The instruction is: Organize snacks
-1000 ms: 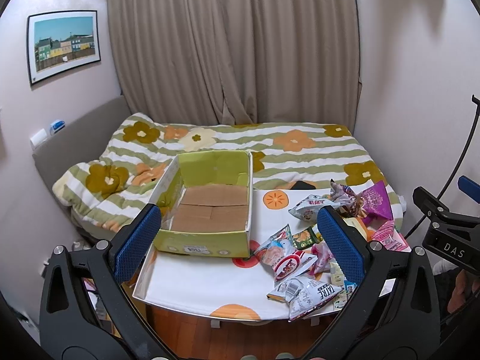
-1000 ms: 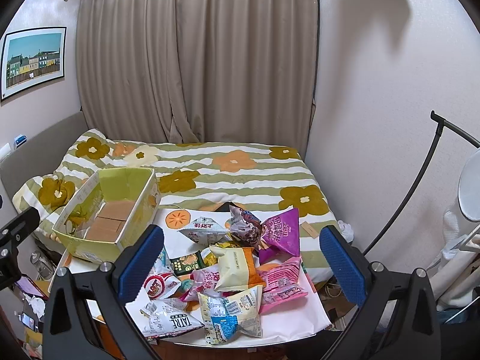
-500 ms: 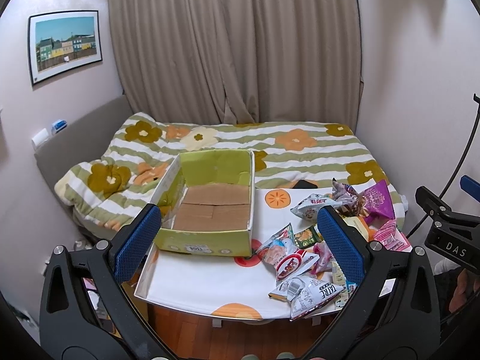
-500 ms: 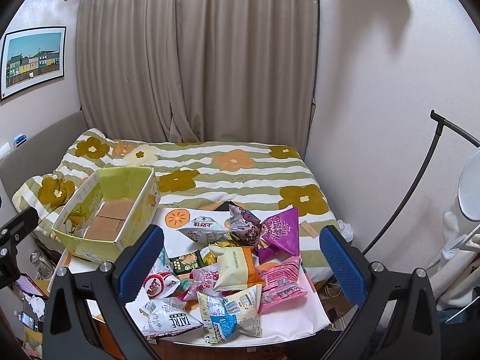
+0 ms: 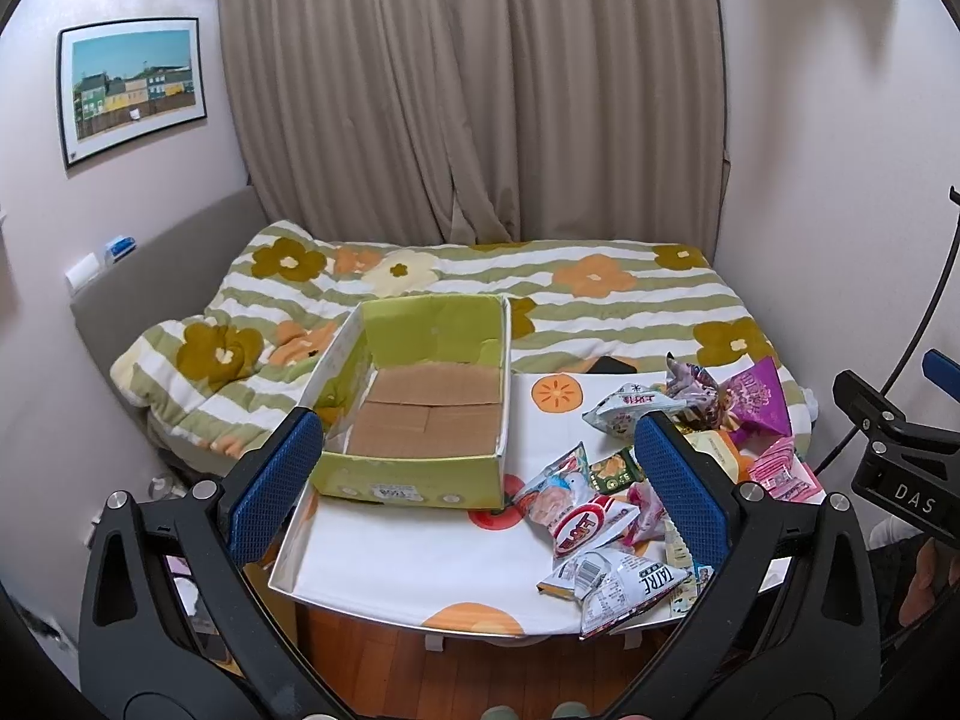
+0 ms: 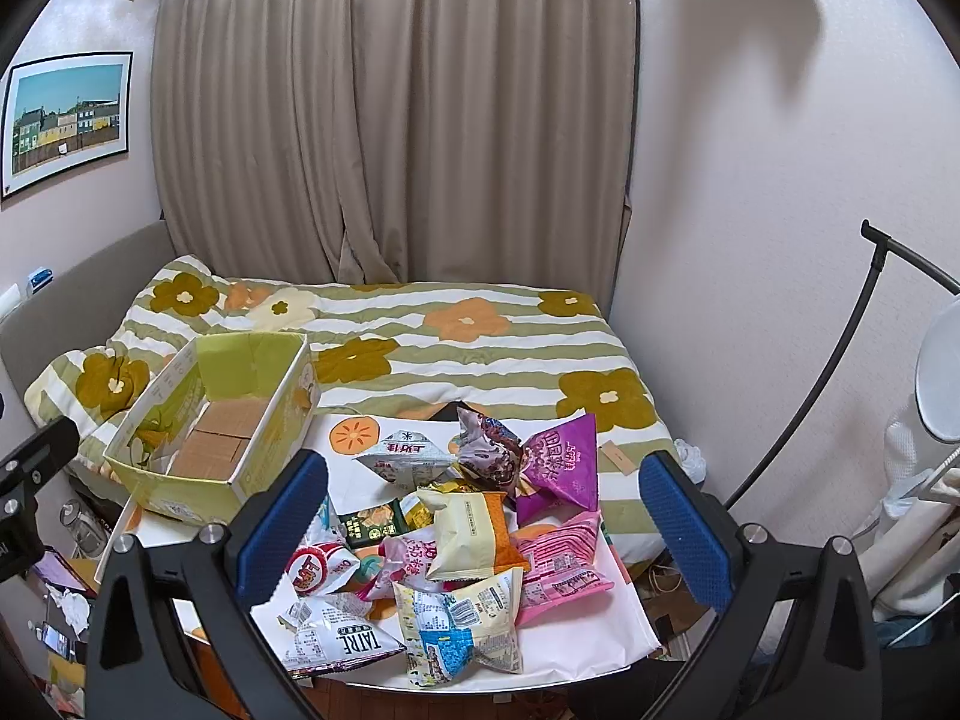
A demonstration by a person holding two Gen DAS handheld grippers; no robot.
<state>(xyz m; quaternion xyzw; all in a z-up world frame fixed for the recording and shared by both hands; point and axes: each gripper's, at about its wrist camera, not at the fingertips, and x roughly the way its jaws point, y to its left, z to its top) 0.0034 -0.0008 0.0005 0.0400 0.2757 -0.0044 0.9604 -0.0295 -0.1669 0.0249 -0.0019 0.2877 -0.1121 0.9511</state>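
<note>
So we hold both grippers, left gripper [image 5: 477, 468] and right gripper [image 6: 483, 510], jaws wide apart, above the snack pile [image 6: 456, 546] beside the empty box [image 5: 420, 414]; overlapping crinkly bags may slip or drag neighbours off the table [image 5: 408, 564].

Beige curtains [image 5: 474, 90], floral-quilted bed [image 5: 480, 294], framed picture [image 5: 132, 87], probably wood floor [image 5: 372, 648].
</note>
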